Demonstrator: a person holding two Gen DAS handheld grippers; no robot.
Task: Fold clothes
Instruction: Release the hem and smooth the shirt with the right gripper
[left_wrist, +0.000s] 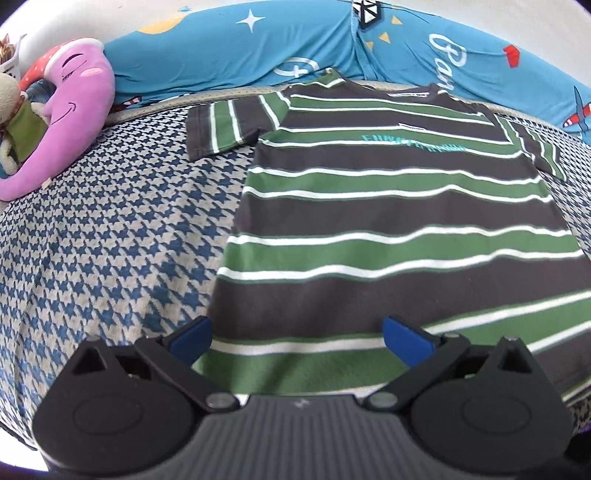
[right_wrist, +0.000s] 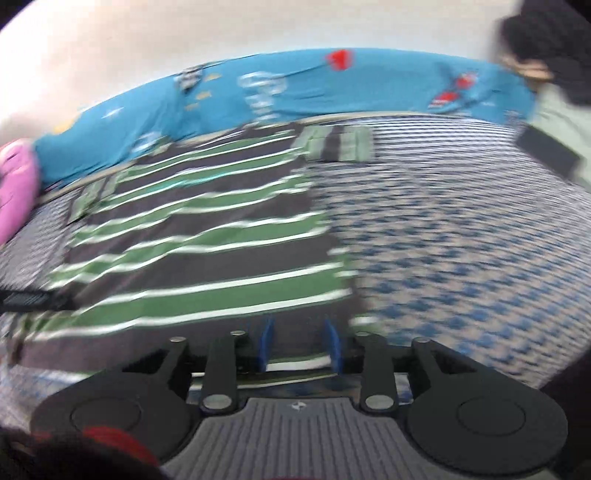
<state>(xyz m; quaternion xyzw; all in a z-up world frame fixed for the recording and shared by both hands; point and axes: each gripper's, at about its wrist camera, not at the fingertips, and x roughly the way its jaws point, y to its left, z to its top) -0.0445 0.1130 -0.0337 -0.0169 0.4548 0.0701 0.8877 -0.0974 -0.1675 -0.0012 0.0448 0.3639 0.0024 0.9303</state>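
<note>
One striped shirt (left_wrist: 388, 206) lay flat on the bed (left_wrist: 110, 229), collar toward the far edge by a blue pillow (left_wrist: 229, 55); its teal chest lettering was too blurred to read. Left gripper (left_wrist: 297, 338) fingers stood wide apart over the hem. Right gripper (right_wrist: 300, 345) fingers were narrowly apart, clamping nothing.

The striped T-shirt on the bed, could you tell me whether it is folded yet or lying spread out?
Spread out: the striped T-shirt lies flat on the bed, both sleeves out sideways, no fold visible.
</note>
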